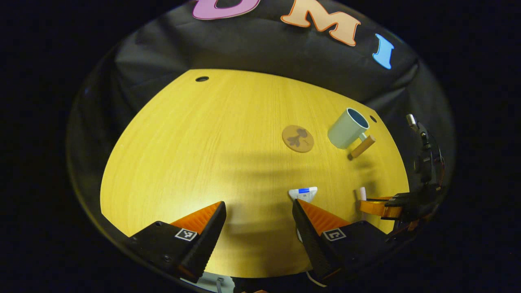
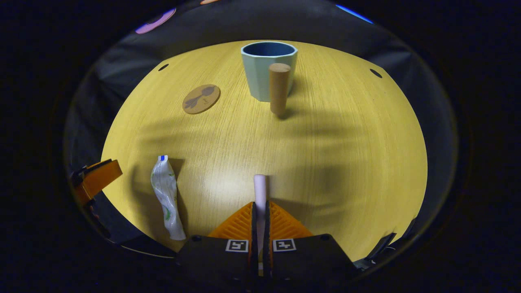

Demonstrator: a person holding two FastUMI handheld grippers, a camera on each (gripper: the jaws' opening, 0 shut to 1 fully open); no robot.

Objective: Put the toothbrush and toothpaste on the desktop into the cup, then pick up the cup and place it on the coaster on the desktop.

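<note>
in the right gripper view we see our right gripper [image 2: 259,211] clamped on the toothbrush [image 2: 259,189], low over the worktop [image 2: 346,154]. our left gripper [image 1: 258,213] hangs with its fingers apart just beside the toothpaste [image 1: 303,193], which lies flat. the cup [image 2: 266,67] stands upright, apart from the coaster [image 2: 201,98].

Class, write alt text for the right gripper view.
The right claw is shut on a toothbrush above a wooden desk. A toothpaste tube lies to its left; farther off stand a cup with a wooden handle and a coaster.
</note>
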